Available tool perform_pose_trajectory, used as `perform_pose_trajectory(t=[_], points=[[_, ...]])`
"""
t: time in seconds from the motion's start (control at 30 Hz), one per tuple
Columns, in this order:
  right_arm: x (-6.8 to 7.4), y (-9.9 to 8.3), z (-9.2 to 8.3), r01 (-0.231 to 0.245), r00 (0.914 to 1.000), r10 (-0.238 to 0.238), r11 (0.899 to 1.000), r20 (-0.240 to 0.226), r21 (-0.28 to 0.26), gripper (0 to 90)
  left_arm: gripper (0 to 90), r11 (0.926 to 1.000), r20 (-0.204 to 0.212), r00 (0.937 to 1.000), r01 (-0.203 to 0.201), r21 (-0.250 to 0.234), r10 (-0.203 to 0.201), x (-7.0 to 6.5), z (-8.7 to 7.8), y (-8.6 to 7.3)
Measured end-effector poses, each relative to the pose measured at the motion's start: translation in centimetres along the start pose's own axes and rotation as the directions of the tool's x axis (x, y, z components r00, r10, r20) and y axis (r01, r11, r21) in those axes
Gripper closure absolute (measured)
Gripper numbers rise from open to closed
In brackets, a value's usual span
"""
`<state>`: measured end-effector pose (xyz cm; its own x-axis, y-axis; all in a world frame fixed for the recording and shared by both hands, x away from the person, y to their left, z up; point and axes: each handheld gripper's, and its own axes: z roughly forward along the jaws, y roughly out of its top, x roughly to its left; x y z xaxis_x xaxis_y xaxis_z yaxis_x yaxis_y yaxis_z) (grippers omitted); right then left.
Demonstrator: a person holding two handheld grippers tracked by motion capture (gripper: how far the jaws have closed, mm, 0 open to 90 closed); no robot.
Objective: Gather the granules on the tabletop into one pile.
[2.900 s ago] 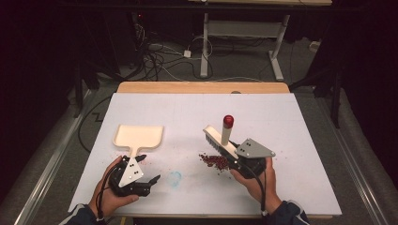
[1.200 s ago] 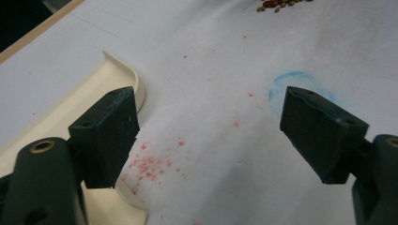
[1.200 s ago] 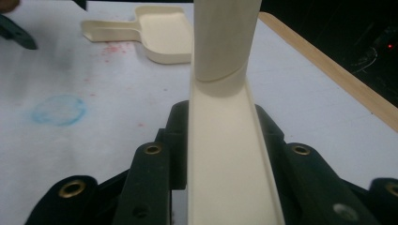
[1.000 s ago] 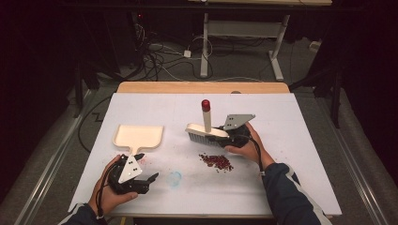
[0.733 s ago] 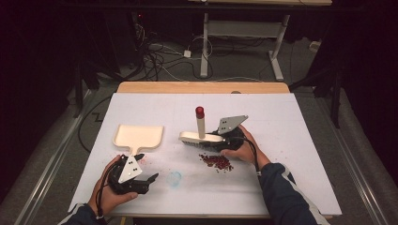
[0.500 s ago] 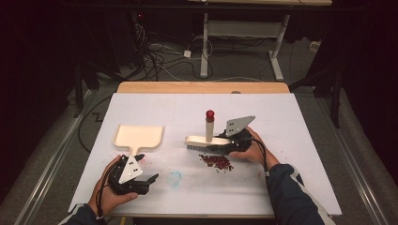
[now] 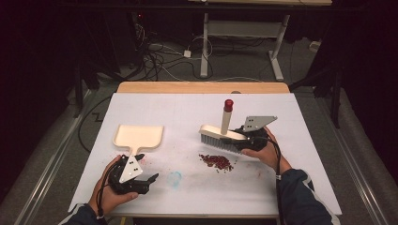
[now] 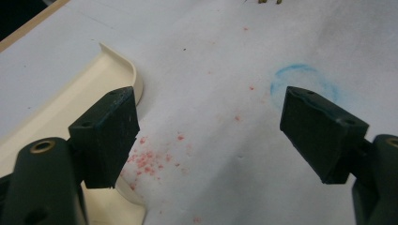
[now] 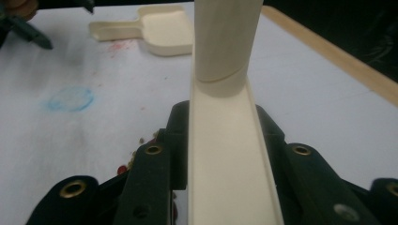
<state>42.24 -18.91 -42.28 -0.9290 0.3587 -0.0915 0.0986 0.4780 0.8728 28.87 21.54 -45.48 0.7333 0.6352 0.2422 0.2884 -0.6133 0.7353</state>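
My right gripper [image 7: 243, 138] is shut on the back end of a cream brush [image 7: 217, 135], whose upright handle carries a red cap [image 7: 228, 103]. The bristles point down, just behind a small pile of dark red bits [image 7: 216, 161]. In the right gripper view the brush's back [image 9: 225, 154] runs up between the jaws to the handle [image 9: 227, 37]. A cream dustpan [image 7: 139, 137] lies at the left, handle toward me. My left gripper [image 7: 148, 180] rests open just in front of that handle; its pads [image 8: 110, 133] stand wide apart over bare paper beside the dustpan's edge [image 8: 70, 103].
White paper covers the table, with a wooden edge [image 7: 202, 87] at the far side. A faint blue circle [image 7: 174, 178] is drawn near the left gripper, and red stains [image 8: 150, 161] dot the paper by the dustpan. Desk legs and cables stand on the floor beyond.
The right gripper has carried the brush from the near side of the pile to behind it, then a little to the right over the last half second. The left gripper has stayed put.
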Motion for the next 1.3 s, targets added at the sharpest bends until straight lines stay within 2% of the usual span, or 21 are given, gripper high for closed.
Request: perform_pose_trajectory(t=[0.1,0.17,0.23,0.3,0.4,0.47,0.57,0.67,0.73,1.0,1.1,1.2,1.3], points=[[1.1,0.9,-0.3,-0.031,0.996,0.031,0.999,0.083,0.005,67.7,19.4,1.0,-0.002,1.0,0.0,-0.007,0.0,-0.1,-0.1,0.0],[1.8,1.4,-0.6,-0.044,0.9939,0.044,0.999,0.102,0.005,67.8,19.4,1.0,-0.003,1.0,-0.004,-0.006,0.004,-0.1,-0.2,0.0],[2.4,1.6,-1.2,-0.066,0.9876,0.064,0.998,0.143,0.014,67.7,19.5,0.9999,-0.004,1.0,-0.005,-0.013,0.005,-0.1,-0.3,0.0],[2.7,1.4,-2.0,-0.108,0.9805,0.103,0.994,0.167,0.02,67.8,19.4,0.9998,-0.003,1.0,-0.008,-0.017,0.008,-0.2,-0.5,0.0],[3.4,0.6,-3.2,-0.142,0.9575,0.128,0.989,0.259,0.038,67.8,19.4,0.9997,-0.004,1.0,-0.009,-0.025,0.009,-0.3,-0.6,0.0],[4.0,-0.1,-4.0,-0.166,0.9337,0.142,0.985,0.329,0.045,67.8,19.4,0.9994,-0.004,0.9998,-0.019,-0.029,0.018,-0.4,-0.7,0.0],[5.1,-1.1,-4.8,-0.197,0.9052,0.16,0.979,0.394,0.057,67.8,19.4,0.9992,-0.001,0.9995,-0.031,-0.026,0.031,-0.6,-0.7,0.2],[6.4,-1.8,-5.2,-0.199,0.8884,0.14,0.976,0.437,0.092,67.8,19.4,0.999,0.0,0.9995,-0.033,-0.029,0.033,-0.6,-0.6,0.3],[7.1,-2.1,-5.3,-0.195,0.8809,0.127,0.975,0.456,0.106,67.8,19.4,0.999,0.001,0.9995,-0.03,-0.033,0.03,-0.5,-0.6,0.3],[8.7,-3.3,-4.7,-0.203,0.8767,0.127,0.972,0.464,0.116,67.9,19.4,0.999,0.005,0.9995,-0.033,-0.031,0.033,-0.5,-0.5,0.4],[9.2,-3.2,-4.1,-0.204,0.8838,0.137,0.973,0.447,0.105,67.9,19.4,0.9988,0.005,0.9993,-0.036,-0.033,0.036,-0.6,-0.5,0.4],[9.9,-3.0,-3.3,-0.187,0.8845,0.119,0.976,0.451,0.11,67.8,19.4,0.9989,0.005,0.9995,-0.031,-0.036,0.031,-0.5,-0.5,0.4],[10.2,-2.8,-2.6,-0.187,0.8741,0.122,0.978,0.47,0.094,67.9,19.4,0.9987,0.006,0.9994,-0.033,-0.038,0.033,-0.5,-0.5,0.4]])
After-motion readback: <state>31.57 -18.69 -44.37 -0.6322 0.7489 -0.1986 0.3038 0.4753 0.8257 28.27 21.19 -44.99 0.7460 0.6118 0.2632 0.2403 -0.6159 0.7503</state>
